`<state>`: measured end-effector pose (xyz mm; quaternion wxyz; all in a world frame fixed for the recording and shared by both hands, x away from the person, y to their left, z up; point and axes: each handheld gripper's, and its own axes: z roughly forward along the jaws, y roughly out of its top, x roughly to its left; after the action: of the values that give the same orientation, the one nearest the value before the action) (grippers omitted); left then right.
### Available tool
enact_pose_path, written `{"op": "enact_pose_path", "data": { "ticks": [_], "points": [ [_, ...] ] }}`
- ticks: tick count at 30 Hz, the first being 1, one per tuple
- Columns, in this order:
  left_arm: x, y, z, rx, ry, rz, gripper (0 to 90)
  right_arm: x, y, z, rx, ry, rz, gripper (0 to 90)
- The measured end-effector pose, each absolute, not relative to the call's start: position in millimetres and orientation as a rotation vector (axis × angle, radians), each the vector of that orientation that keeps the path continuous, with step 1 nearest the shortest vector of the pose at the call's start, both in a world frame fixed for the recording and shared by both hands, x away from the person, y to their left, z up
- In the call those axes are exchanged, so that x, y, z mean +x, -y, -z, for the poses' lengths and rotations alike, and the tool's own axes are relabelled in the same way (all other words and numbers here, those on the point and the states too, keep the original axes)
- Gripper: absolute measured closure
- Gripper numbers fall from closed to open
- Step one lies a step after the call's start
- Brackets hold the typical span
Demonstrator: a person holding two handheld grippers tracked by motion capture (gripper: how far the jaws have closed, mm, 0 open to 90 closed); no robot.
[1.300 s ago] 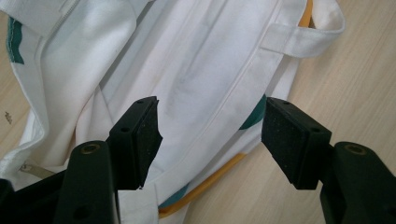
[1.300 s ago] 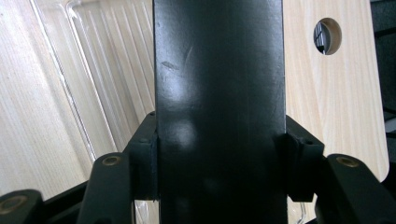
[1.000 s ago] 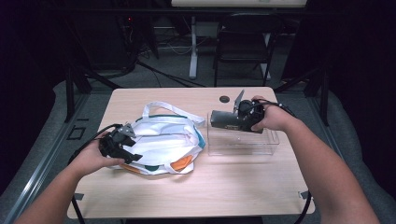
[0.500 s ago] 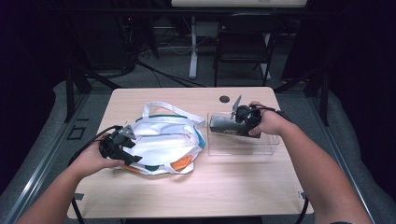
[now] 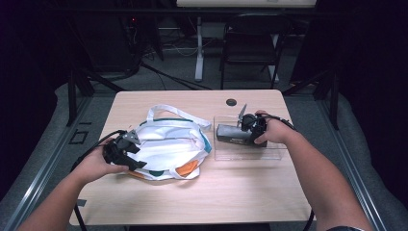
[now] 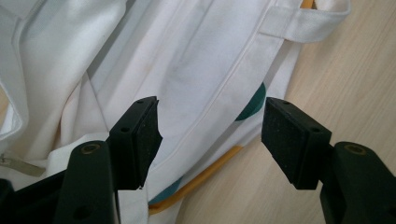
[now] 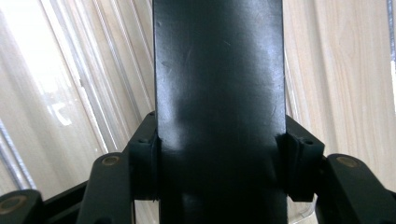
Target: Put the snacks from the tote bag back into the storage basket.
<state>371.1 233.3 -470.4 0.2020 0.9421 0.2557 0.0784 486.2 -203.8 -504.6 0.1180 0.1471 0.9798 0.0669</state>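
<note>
High view. On the pale wooden worktop [image 5: 202, 192], a white fabric tote bag with teal and orange patches [image 5: 168, 147] lies at centre left. The left gripper [image 5: 126, 155] rests at the bag's lower-left edge. At centre right, a clear plastic rectangular tray [image 5: 269, 153] sits on the worktop; the right gripper [image 5: 246, 126] holds a dark grey rectangular block [image 5: 233, 134] low over it, apparently inside its walls. A small black round disc [image 5: 231, 102] lies just above the tray.

Left gripper view. The gripper's jaws stand apart and clamp nothing; folds of the white bag [image 6: 187, 84] lie between and beyond the pads [image 6: 140, 135], with bare worktop [image 6: 355, 79] at the right of the frame.

Right gripper view. The jaws are clamped on the block's [image 7: 217, 93] two flanks; the tray's clear ribbed wall [image 7: 88, 88] shows to the left.

Risk. The block's faces look smooth, so it may slip or tilt between the pads; if set down skewed it could catch the tray's rim and shove the light tray across the worktop.

Change. Compared with the earlier high views, the right hand and block sit lower and nearer the tray floor; the left gripper and the bag are unmoved.
</note>
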Motion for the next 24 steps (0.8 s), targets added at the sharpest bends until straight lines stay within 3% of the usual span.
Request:
{"op": "enact_pose_path", "data": {
  "ticks": [24],
  "points": [
    [368, -236, 473, 2.646, -0.724, -0.219, 37.0, 503, 206, 514, 0.433, -2.853, -0.244, 42.0]
  ]
}}
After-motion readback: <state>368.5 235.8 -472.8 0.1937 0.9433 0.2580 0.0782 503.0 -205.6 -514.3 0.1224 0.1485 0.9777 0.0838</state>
